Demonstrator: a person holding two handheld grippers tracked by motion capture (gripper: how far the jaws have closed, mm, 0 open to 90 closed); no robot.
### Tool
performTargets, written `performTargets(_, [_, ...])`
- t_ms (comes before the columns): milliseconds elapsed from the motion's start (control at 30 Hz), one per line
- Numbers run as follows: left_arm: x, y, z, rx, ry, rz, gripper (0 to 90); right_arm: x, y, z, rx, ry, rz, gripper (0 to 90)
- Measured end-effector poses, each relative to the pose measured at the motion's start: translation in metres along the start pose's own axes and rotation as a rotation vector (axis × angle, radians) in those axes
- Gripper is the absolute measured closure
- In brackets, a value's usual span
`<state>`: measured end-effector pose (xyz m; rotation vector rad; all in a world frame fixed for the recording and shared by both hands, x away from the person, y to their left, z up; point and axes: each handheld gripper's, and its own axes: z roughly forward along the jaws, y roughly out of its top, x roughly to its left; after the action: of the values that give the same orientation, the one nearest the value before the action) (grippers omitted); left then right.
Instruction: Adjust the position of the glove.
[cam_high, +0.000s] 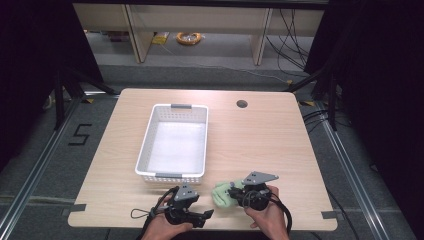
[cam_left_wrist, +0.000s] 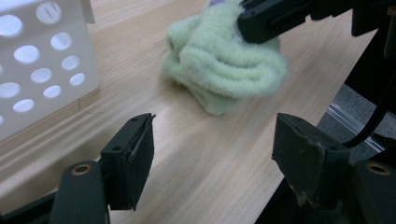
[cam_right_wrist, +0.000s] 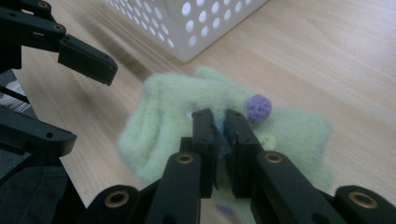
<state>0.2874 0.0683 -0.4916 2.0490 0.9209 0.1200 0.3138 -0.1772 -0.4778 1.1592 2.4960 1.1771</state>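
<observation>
One green fleece cloth (cam_right_wrist: 163, 126) pinched in right tool (cam_right_wrist: 219, 123), left tool (cam_left_wrist: 212, 140) released, one white basket (cam_high: 150, 135).

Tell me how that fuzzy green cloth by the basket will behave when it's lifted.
The fuzzy green cloth lies bunched in soft folds, so it will probably sag and drape rather than hold its shape. The right gripper pinches just a bit of it, so the rest likely dangles. Its fleecy pile looks grippy, and it seems light.
</observation>
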Motion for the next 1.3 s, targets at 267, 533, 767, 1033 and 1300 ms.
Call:
performTargets(267, [0.002, 0.008, 0.004, 0.001, -0.008, 0.013, 35.6, -0.010, 0.004, -0.014, -0.044, 0.025, -0.027, 65.2])
performTargets(533, [0.000, 0.021, 0.013, -0.005, -0.021, 0.025, 41.7, -0.039, -0.004, -0.035, -0.004, -0.022, 0.017, 64.9])
performTargets(767, [0.001, 0.025, 0.023, -0.011, -0.002, 0.009, 48.1, -0.047, -0.009, -0.028, 0.021, 0.012, -0.004, 65.1])
performTargets(1033, [0.009, 0.026, 0.028, 0.023, -0.015, 0.024, 64.1, -0.050, -0.015, -0.013, 0.067, 0.055, 0.020, 69.5])
performTargets(1300, [0.007, 0.029, 0.021, -0.013, -0.006, 0.057, 81.4, -0.049, -0.014, -0.019, 0.057, 0.054, -0.022, 85.5])
